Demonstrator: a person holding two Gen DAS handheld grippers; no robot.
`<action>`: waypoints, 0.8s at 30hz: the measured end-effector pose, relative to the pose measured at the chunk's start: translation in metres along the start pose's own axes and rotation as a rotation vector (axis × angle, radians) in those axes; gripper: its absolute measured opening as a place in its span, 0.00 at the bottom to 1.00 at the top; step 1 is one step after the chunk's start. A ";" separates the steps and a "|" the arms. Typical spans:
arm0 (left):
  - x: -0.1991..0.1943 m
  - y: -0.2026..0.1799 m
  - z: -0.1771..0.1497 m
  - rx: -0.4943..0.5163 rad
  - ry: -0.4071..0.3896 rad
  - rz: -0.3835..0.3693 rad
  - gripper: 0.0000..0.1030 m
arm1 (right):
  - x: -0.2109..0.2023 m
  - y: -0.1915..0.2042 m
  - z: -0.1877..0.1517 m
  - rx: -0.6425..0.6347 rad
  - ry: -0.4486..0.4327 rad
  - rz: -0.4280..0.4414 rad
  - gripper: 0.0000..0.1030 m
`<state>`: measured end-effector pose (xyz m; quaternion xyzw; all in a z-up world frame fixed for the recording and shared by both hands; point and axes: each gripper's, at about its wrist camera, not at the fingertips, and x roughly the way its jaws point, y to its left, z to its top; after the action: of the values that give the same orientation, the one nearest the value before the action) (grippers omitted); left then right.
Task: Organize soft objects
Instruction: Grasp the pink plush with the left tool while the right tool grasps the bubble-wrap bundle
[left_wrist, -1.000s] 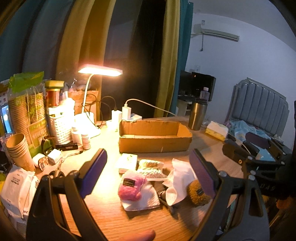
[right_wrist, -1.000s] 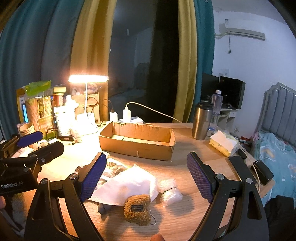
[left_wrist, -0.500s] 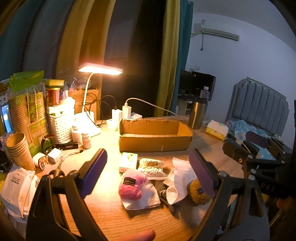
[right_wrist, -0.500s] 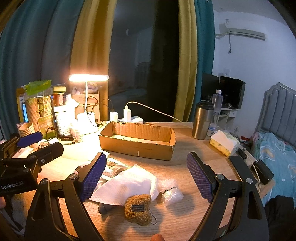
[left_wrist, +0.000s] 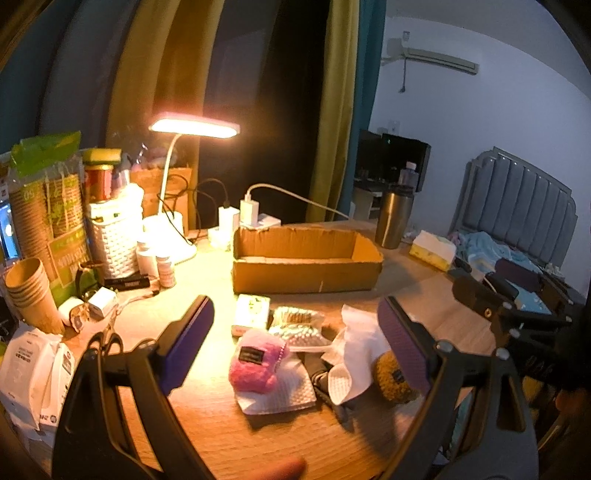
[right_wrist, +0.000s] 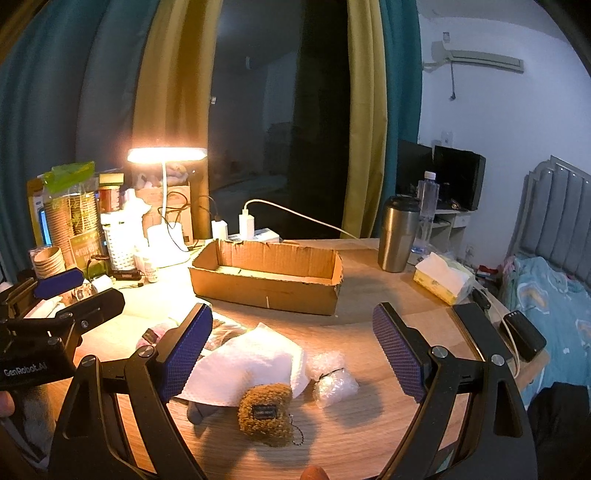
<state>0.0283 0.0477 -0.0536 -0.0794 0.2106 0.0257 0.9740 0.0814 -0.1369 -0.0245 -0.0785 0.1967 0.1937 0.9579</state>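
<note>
A pink plush (left_wrist: 255, 365) lies on a white padded sheet (left_wrist: 280, 391), right between the open fingers of my left gripper (left_wrist: 295, 347). A brown plush (right_wrist: 264, 408) with a dark label and chain rests near the table's front edge, under my open right gripper (right_wrist: 291, 352). Beside it lie a crumpled white cloth (right_wrist: 247, 365) and a small bubble-wrap bundle (right_wrist: 330, 378). A bead-filled bag (left_wrist: 301, 326) and a small pack (left_wrist: 251, 312) sit in front of the empty cardboard box (left_wrist: 306, 266). Both grippers hold nothing.
A lit desk lamp (left_wrist: 194, 129), a white basket (left_wrist: 114, 240), paper cups (left_wrist: 31, 291), small bottles and wipes (left_wrist: 31, 373) crowd the left. A steel tumbler (right_wrist: 399, 232) and tissue box (right_wrist: 441, 278) stand right. A black device (right_wrist: 524, 336) lies at the right edge.
The left gripper has crept slightly forward over the table, so the pink plush and the box sit a little nearer. The right gripper and the objects have stayed put.
</note>
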 end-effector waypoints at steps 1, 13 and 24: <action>0.003 0.000 -0.001 0.000 0.008 -0.003 0.89 | 0.002 -0.002 -0.001 0.003 0.006 -0.002 0.88; 0.047 0.000 -0.031 0.016 0.164 0.012 0.89 | 0.038 -0.025 -0.027 0.036 0.108 -0.001 0.88; 0.081 0.014 -0.040 0.009 0.259 0.079 0.89 | 0.069 -0.040 -0.047 0.056 0.217 0.004 0.88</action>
<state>0.0845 0.0563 -0.1247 -0.0692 0.3379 0.0527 0.9372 0.1392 -0.1605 -0.0926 -0.0719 0.3047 0.1802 0.9325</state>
